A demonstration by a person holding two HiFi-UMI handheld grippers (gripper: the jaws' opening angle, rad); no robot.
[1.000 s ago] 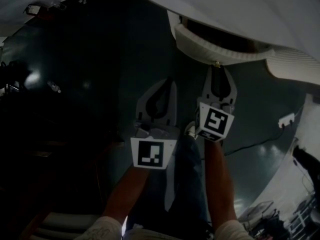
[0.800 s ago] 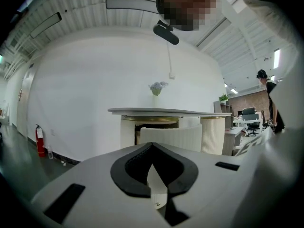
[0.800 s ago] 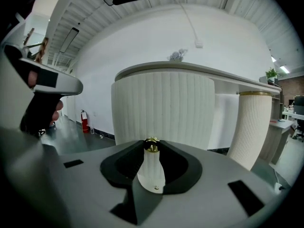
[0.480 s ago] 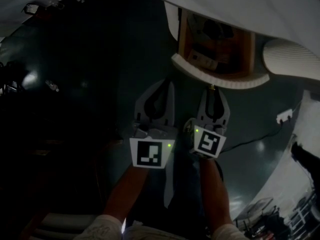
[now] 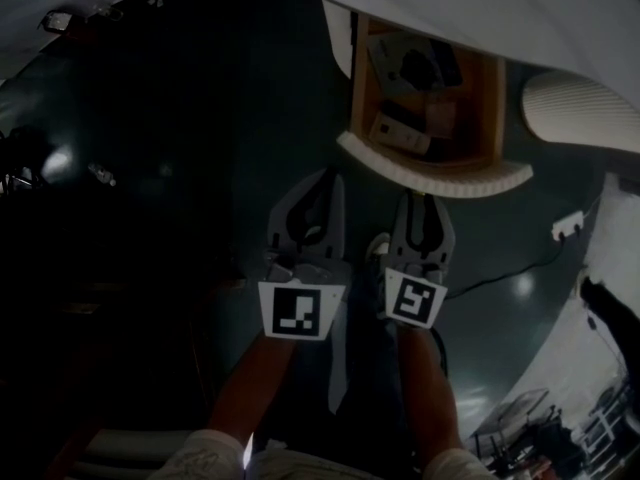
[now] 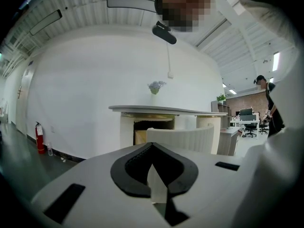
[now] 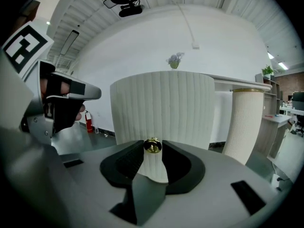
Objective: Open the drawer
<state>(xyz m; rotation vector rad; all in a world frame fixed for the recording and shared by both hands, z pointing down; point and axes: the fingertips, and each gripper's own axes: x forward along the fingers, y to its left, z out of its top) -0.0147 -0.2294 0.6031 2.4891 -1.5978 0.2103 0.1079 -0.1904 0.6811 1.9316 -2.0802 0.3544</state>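
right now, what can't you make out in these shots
- Things in the drawer: head view, too dark and small to name.
- Drawer's inside: right gripper view, hidden behind its ribbed front.
- Knob: head view, not visible at the tips of the right gripper.
- Floor at left: head view, too dark.

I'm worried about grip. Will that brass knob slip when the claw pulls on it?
Likely slippery: the brass knob looks small, round, polished, pinched only at the tips of the right claw. The drawer holds several items, so it may drag.
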